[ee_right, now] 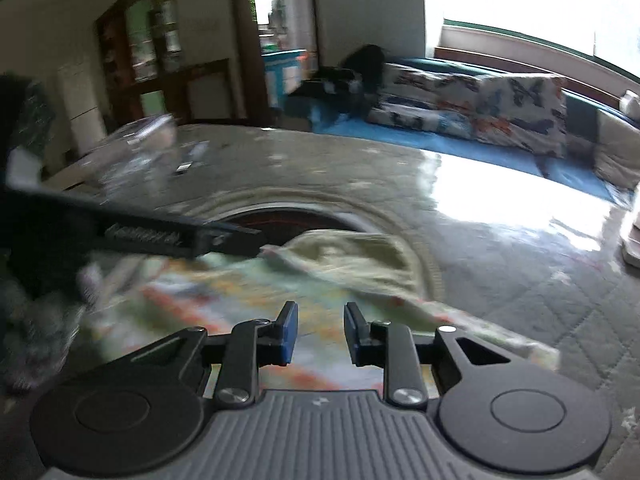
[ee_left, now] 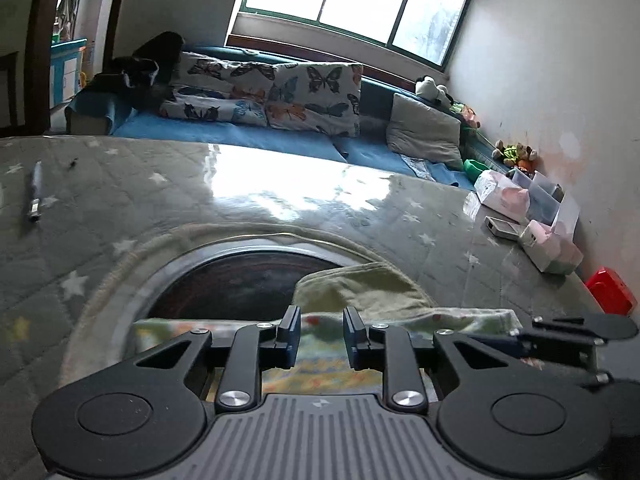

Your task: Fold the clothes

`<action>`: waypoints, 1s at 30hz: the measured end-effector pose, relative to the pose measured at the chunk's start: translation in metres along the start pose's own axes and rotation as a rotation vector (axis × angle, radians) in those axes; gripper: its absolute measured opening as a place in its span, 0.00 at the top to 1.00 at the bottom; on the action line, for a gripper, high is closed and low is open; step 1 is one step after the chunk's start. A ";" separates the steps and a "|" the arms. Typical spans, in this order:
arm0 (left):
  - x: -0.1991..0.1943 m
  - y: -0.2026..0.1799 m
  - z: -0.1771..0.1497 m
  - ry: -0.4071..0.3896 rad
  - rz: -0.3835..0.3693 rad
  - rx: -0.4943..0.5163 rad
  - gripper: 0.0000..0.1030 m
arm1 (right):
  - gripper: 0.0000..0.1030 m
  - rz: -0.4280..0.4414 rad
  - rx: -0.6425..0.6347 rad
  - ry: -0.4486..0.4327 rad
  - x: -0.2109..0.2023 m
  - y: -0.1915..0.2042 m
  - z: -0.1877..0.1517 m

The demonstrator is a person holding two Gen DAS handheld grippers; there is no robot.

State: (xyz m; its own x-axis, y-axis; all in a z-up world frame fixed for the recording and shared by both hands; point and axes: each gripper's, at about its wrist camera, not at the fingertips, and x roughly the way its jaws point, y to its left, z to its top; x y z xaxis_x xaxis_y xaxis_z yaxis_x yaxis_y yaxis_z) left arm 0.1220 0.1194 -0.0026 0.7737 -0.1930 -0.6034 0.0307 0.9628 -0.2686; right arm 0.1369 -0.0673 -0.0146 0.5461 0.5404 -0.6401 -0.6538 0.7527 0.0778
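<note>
Now I carry the garment's [ee_left: 360, 288] edge evenly across the tabletop [ee_left: 140, 184], left gripper [ee_left: 320, 338] and right gripper [ee_right: 320, 334] jaws narrowed; whether either pinches cloth, I cannot tell.

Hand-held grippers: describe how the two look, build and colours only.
Both match. Left hand-held gripper: black linkage arms with silver rivets, two round black discs, ribbed grey body with a small logo, blue pads on its fingers. Right hand-held gripper: same.
</note>
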 end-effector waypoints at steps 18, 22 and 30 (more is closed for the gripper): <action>-0.071 0.047 -0.062 0.010 0.117 -0.052 0.65 | 0.76 0.131 -0.228 0.018 0.004 0.104 -0.028; -0.069 0.052 -0.067 0.023 0.127 -0.066 0.63 | 0.76 0.124 -0.242 0.016 0.006 0.110 -0.025; -0.068 0.061 -0.064 -0.003 0.131 -0.090 0.64 | 0.76 0.125 -0.253 0.033 0.018 0.118 -0.015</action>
State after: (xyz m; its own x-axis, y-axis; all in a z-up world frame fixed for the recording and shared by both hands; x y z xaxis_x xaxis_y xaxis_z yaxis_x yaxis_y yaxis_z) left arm 0.0305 0.1788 -0.0261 0.7696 -0.0663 -0.6351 -0.1271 0.9588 -0.2541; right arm 0.0617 0.0257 -0.0280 0.4385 0.6072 -0.6626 -0.8269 0.5614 -0.0328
